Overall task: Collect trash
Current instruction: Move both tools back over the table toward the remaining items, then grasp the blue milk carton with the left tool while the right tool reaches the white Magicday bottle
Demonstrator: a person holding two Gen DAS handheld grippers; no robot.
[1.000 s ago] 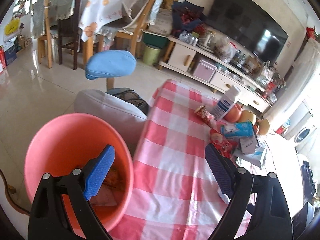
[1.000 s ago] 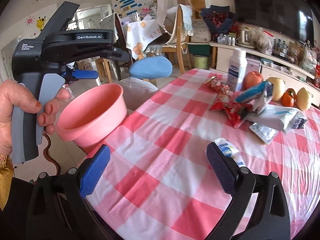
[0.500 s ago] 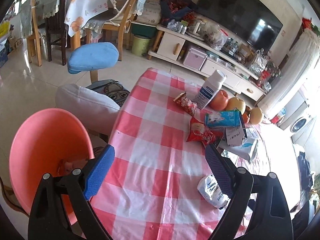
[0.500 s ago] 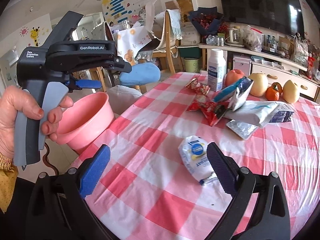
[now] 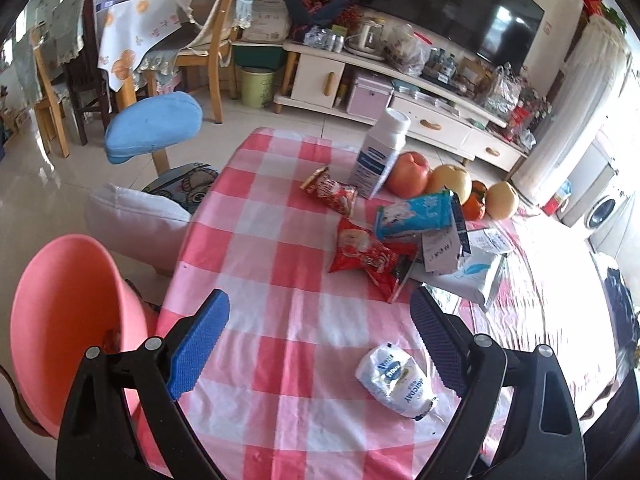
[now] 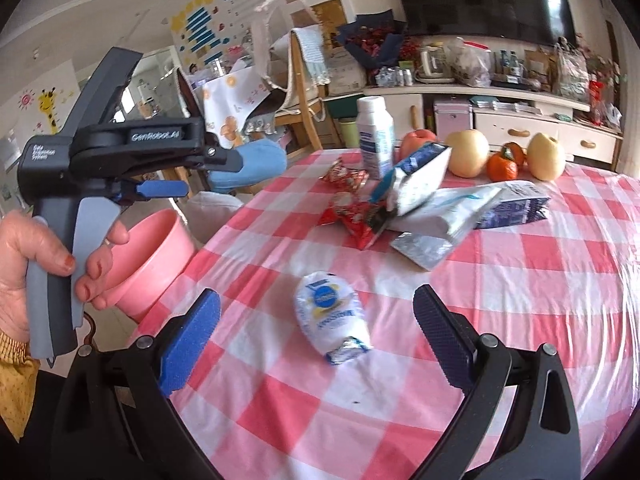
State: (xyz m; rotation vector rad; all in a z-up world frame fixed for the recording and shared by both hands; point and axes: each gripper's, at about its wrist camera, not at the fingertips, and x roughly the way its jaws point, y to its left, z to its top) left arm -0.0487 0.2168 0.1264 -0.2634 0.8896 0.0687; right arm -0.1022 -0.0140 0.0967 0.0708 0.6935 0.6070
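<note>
Swung from the pink basin [image 5: 60, 320], both hand-held grippers [image 5: 320, 344] [image 6: 316, 340] are held wide over the white wrapper [image 6: 332, 320], seemingly for pickup

table [image 6: 560, 280]: checked cloth | wrappers [image 6: 352, 220], white packet [image 6: 332, 320], bottle [image 6: 374, 136], fruit [image 6: 468, 152]

Glossy pale floor [image 5: 36, 200], wooden chairs [image 5: 208, 40], dark television [image 5: 460, 12] above low cabinet [image 5: 432, 120].

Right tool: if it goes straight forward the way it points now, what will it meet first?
Most likely the crumpled white wrapper, lying on the checked tablecloth between the open fingers of the right tool. Depth is unclear; it may meet the cloth just beyond.
</note>
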